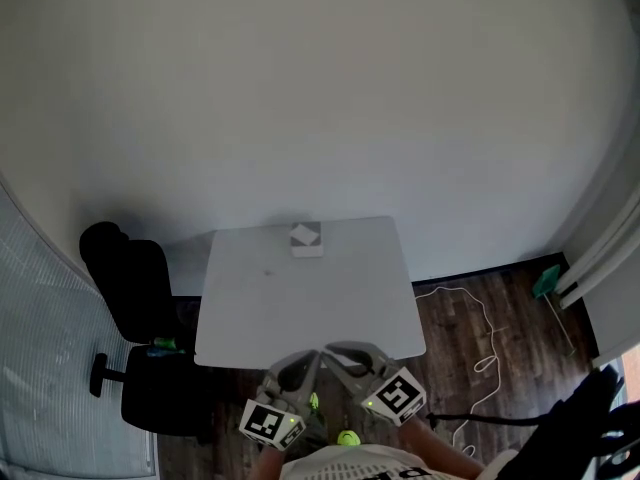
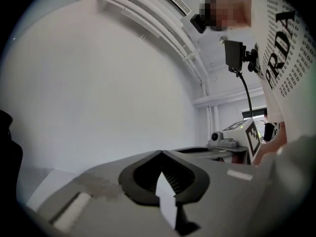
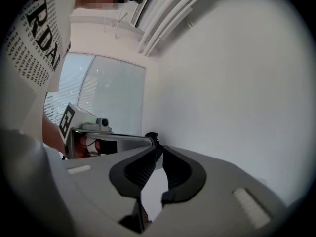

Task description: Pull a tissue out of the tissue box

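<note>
While the left gripper (image 2: 160, 152) is closed on nothing, we read the right gripper (image 3: 159, 148) as slightly parted, empty; both at 6 o'clock of the table (image 1: 330, 308); box (image 1: 306, 239) at 12 o'clock.

Your tissue box (image 1: 306, 240) is a small, low box, pale grey and white, and it stands flat on the white surface (image 1: 300, 313). You'll find it close to the far edge, by the wall (image 1: 300, 88), roughly midway along that edge and with bare surface all around it. A white tissue (image 1: 305, 233) shows at its top as a small diamond shape on the greyer top face. At this size you cannot tell anything finer.
</note>
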